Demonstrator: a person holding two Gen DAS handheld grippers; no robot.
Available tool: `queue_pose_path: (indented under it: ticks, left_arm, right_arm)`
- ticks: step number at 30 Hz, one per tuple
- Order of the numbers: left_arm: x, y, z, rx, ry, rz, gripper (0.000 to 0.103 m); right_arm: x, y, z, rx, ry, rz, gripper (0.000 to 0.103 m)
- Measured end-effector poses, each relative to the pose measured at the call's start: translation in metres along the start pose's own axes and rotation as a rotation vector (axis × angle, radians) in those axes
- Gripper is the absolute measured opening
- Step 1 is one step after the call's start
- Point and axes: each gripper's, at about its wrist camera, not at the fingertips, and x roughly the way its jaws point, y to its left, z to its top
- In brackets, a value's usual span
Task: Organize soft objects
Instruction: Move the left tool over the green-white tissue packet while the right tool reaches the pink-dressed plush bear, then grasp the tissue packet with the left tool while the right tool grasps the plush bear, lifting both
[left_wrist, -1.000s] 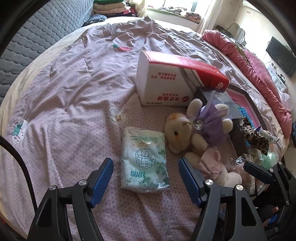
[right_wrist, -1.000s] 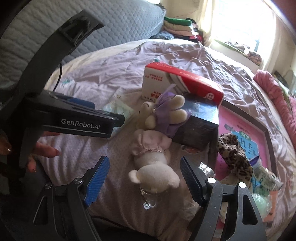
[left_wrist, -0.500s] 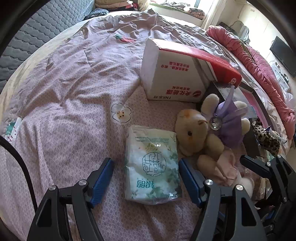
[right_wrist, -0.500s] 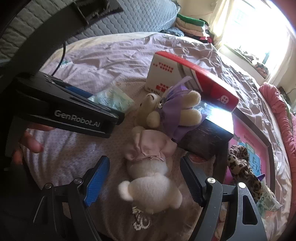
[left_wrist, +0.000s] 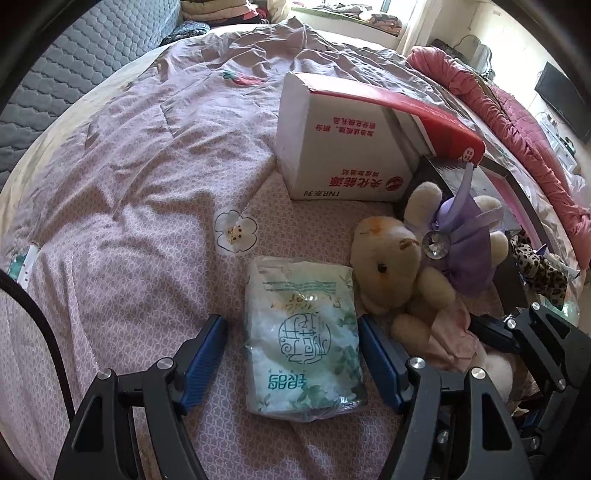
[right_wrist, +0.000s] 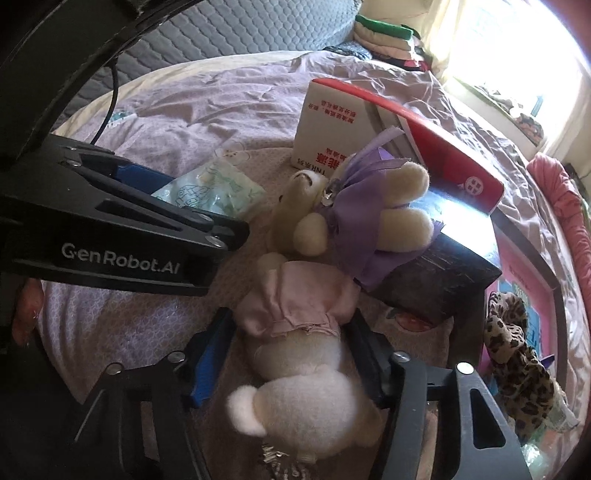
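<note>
A green-and-white tissue pack (left_wrist: 303, 339) lies flat on the lilac bedspread. My left gripper (left_wrist: 293, 350) is open, with a blue pad on each side of the pack; the right pad touches its edge. Beside the pack lie two cream plush bears: one in a purple dress (left_wrist: 391, 266), (right_wrist: 369, 221) and one in a pink dress (left_wrist: 443, 332), (right_wrist: 295, 306). My right gripper (right_wrist: 291, 354) straddles the pink-dress bear's body. Its jaws are closing and the pads are close to the plush, with a thin gap still showing on the left side.
A white and red carton (left_wrist: 332, 147) stands behind the bears, with a black box (right_wrist: 443, 273) next to it. To the right are a leopard-print item (right_wrist: 517, 362) and a pink framed board (right_wrist: 524, 288). A rolled pink quilt (left_wrist: 517, 122) lines the bed's far right.
Both grippers have sunk closer to the bed. The left one now has the tissue pack between its fingers. The right jaws have narrowed around the pink-dress bear.
</note>
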Motion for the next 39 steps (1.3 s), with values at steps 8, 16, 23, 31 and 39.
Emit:
queue_pose_path:
  ticks: [8, 16, 23, 31, 39]
  left_arm:
    - [0.003, -0.012, -0.006, 0.095, -0.011, 0.046, 0.056]
    - [-0.013, -0.003, -0.006, 0.046, -0.047, -0.038, 0.048]
    - [-0.037, -0.005, -0.004, 0.038, -0.099, -0.025, 0.048]
    - [-0.060, -0.011, -0.003, 0.058, -0.156, 0.011, 0.048]
    - [-0.080, -0.018, -0.001, 0.062, -0.205, 0.017, 0.048]
  right_arm:
    - [-0.020, -0.008, -0.004, 0.056, -0.048, 0.032, 0.047]
    - [-0.033, -0.022, -0.005, 0.165, -0.081, 0.110, 0.044]
    - [-0.047, -0.030, -0.012, 0.253, -0.117, 0.173, 0.043]
    - [-0.064, -0.030, -0.006, 0.266, -0.177, 0.190, 0.043]
    - [-0.086, -0.039, -0.002, 0.303, -0.245, 0.174, 0.043]
